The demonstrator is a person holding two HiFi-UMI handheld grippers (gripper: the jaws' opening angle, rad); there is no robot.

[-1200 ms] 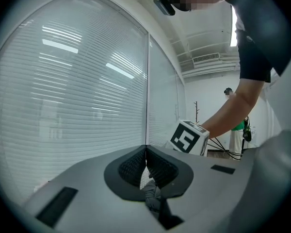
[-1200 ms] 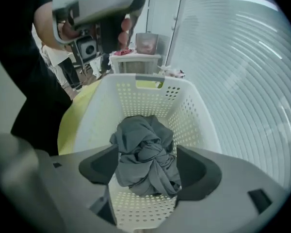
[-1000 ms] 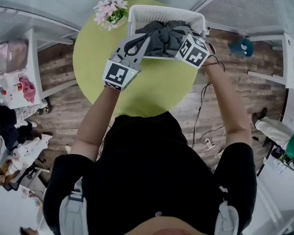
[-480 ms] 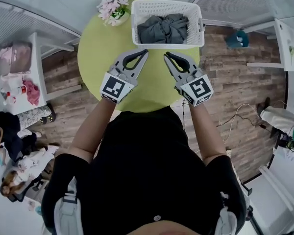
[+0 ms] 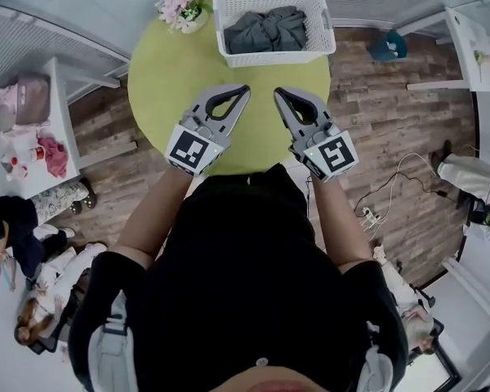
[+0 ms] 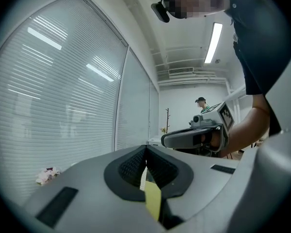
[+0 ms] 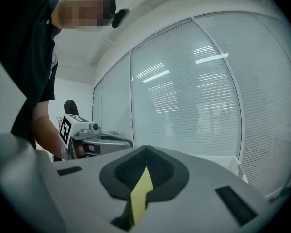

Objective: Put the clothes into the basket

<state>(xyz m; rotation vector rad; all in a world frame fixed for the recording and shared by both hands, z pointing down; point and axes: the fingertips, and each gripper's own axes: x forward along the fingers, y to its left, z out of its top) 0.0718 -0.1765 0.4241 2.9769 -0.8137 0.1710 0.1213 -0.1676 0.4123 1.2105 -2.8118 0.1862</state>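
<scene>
One white basket (image 5: 327,24) sits at the far edge of the round green counter (image 5: 167,76), with one grey clothes bundle (image 5: 265,29) inside and one pink bouquet (image 5: 182,5) just left of it. Two tools hover over the near edge: left tool (image 5: 243,89) pressed together, empty; right tool (image 5: 278,93) just closed on nothing

I'm looking down on a round yellow-green desk (image 5: 167,84) that stands on a wood-plank floor (image 5: 376,121). Two things sit directly on it, both along the far edge. A white lattice basket (image 5: 322,33) is on the far right, and a small bunch of pink flowers (image 5: 182,6) stands just left of it, close to the rim.
</scene>
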